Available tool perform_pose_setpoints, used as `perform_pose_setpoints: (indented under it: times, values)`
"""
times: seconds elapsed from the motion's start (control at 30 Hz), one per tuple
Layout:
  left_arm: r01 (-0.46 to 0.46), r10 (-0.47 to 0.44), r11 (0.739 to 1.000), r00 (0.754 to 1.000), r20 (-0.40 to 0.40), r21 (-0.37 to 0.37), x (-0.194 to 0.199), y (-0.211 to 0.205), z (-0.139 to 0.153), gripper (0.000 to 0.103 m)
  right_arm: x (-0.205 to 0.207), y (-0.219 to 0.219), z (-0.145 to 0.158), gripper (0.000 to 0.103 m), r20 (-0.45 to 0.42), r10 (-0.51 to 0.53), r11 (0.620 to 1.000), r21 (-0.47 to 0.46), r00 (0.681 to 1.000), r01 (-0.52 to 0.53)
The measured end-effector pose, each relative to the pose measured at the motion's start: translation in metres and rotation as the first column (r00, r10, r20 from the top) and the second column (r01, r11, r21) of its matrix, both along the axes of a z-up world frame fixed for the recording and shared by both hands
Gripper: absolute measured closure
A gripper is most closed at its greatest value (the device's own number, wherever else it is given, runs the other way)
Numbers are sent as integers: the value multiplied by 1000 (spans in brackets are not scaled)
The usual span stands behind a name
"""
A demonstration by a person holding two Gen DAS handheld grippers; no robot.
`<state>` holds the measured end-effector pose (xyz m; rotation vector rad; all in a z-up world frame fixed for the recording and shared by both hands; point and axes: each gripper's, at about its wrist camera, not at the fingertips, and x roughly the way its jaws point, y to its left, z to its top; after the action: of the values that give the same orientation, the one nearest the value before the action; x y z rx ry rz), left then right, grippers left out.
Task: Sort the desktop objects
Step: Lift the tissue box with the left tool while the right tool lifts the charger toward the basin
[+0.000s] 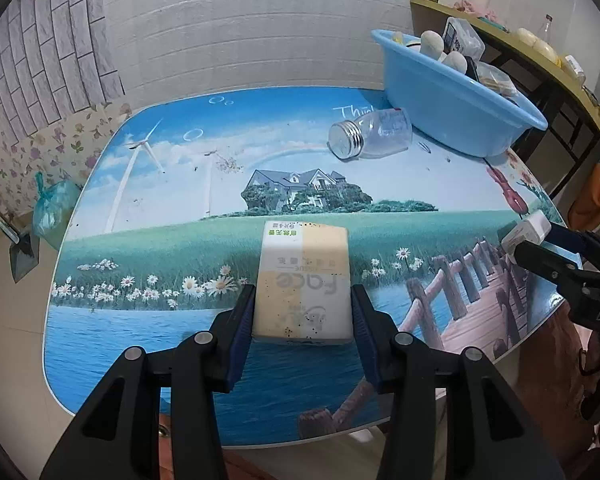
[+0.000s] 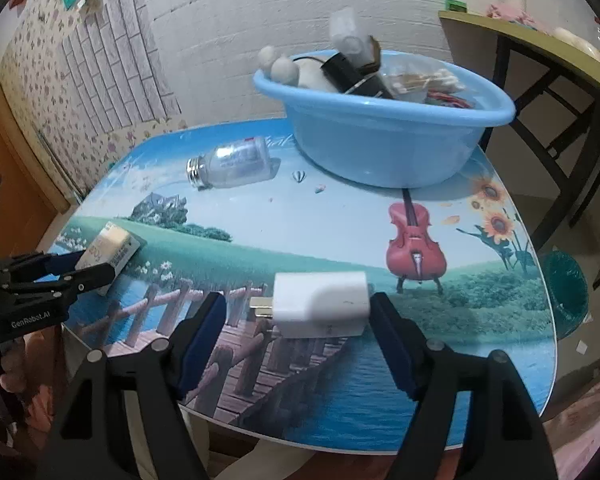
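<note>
A yellow-and-white tissue pack [image 1: 305,285] lies on the picture-printed table [image 1: 204,184] between the fingers of my left gripper [image 1: 303,303], which touch its two sides. It also shows in the right wrist view [image 2: 109,249]. A white charger plug [image 2: 321,305] lies on the table between the open fingers of my right gripper [image 2: 298,312]; the right finger touches it, the left finger stands apart. The plug also shows in the left wrist view [image 1: 526,233]. A clear glass jar [image 1: 370,133] with a metal lid lies on its side near the blue basin [image 1: 456,120].
The blue basin [image 2: 384,152] at the table's far right holds several items. A wooden shelf [image 1: 512,52] stands behind it. A green bag [image 1: 54,208] lies on the floor to the left, and a green bin [image 2: 566,284] to the right.
</note>
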<state>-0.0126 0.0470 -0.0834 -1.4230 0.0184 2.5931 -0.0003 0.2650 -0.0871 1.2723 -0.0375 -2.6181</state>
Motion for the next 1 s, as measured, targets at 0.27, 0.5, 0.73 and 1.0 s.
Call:
perform_pose_setpoints:
  times: [0.27,0.5,0.73,1.0]
  values:
    - [5,-5,1000,1000,-10,8,-3,-1,-3,57,-6,-3,-10,29,8,-9,999,48,1000,9]
    - [33,-37,998,997,-67,-56,-2,8,-6,57,-8,-4,-16,32,7,-1,997,79,1000,0]
    - [25,-27,1000,996,-81,-19,-3,5,1,58,-6,1,-12,44,-12,12,998,60,1000,-12]
    - [57,-54,998,985,-166,15,-6,15,41,58,-3,2,27,44,-110,43,999,14,993,-41]
